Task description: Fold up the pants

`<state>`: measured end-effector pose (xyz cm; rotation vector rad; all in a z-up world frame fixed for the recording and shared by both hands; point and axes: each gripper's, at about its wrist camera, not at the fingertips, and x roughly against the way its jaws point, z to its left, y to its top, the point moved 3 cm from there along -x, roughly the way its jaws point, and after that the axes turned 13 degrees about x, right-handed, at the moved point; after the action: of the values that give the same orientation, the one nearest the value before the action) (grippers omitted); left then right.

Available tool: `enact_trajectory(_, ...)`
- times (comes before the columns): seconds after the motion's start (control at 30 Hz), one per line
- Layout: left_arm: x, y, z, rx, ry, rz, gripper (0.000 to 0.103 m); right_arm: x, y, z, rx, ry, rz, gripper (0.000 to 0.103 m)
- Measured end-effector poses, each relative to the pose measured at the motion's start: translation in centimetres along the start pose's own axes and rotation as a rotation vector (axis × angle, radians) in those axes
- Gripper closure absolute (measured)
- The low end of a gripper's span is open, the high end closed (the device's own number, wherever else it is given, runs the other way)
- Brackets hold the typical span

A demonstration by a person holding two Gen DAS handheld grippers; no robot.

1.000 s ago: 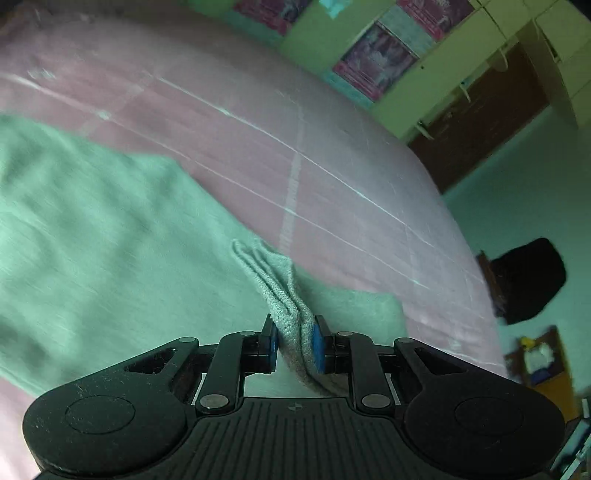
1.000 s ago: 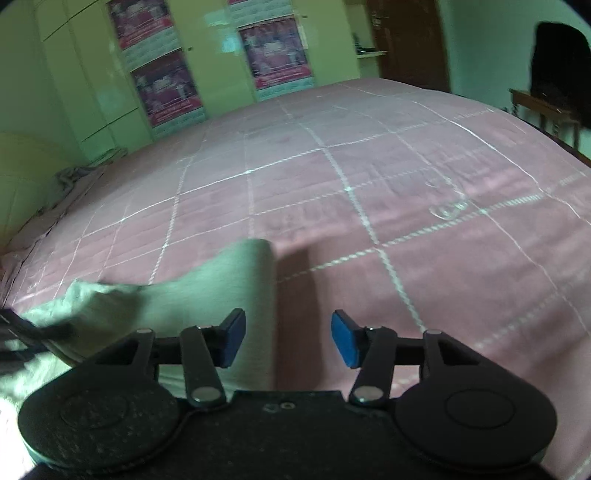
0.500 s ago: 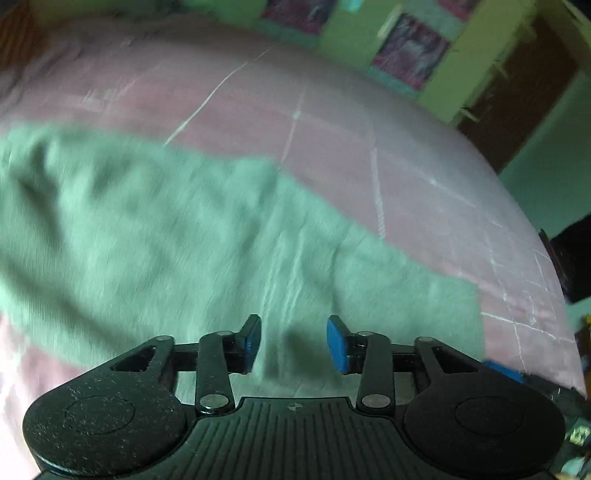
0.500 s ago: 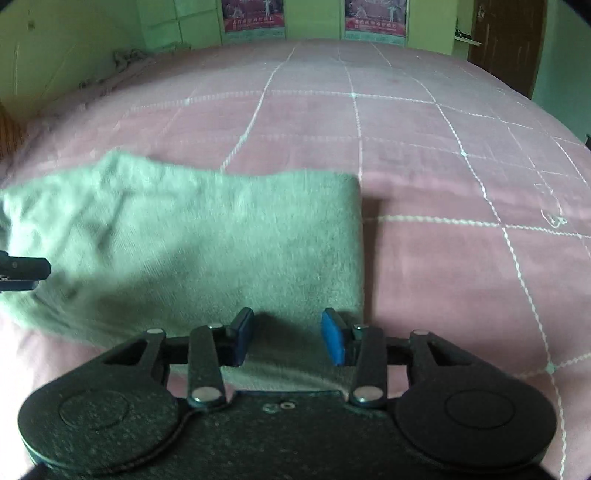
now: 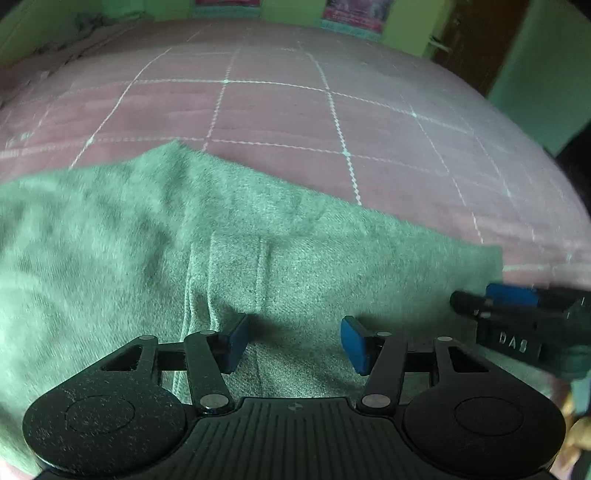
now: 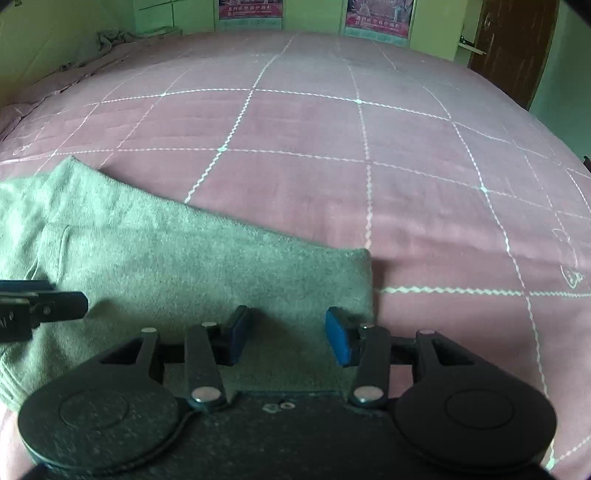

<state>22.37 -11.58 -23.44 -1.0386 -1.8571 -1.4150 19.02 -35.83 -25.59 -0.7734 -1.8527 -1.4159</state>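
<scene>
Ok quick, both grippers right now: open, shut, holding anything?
Left gripper: open, holding nothing, over the pants.
Right gripper: open, holding nothing, at the pants' folded end.

A home bedroom: pink quilted bed (image 6: 332,129), wall posters (image 6: 251,9), wooden door (image 6: 517,48).

The pants (image 5: 155,236) are a grey-green fleecy pair, folded over and lying flat on the pink checked bed (image 5: 280,107). A stitched seam runs down the top layer, and the folded end on the right looks squared off and neat.
</scene>
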Motion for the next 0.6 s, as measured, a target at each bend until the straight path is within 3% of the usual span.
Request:
enact_trajectory(0.1,1.1,-0.7,0.0,0.008,-0.007,0.005,0.047,0.8,0.3,0.1,0.014,-0.012,0.002,0.057)
enact_trajectory(0.2,1.9,-2.7,0.9,-0.011,-0.018,-0.016,0.047,3.5,-0.3,0.6,-0.023,0.02,-0.1,0.056)
enact_trajectory(0.27,2.5,-3.8,0.7,-0.043,-0.004,-0.031,0.047,2.9,-2.1,2.2,0.025,0.057,-0.052,0.054)
enact_trajectory(0.33,3.1,-4.4,0.6,-0.055,0.005,-0.04,0.047,2.9,-3.3,3.5,0.107,0.004,-0.095,0.054)
enact_trajectory(0.43,4.1,-4.6,1.6,-0.009,-0.013,-0.036,0.047,3.2,-2.5,3.3,0.055,0.01,-0.058,0.054)
enact_trajectory(0.5,4.5,-4.8,2.2,0.011,-0.023,-0.035,0.047,4.5,-2.3,3.3,0.031,0.048,-0.078,0.052)
enact_trajectory(0.6,4.1,-4.8,2.2,-0.007,-0.014,-0.036,0.047,5.0,-3.6,4.8,0.108,0.033,-0.062,0.047)
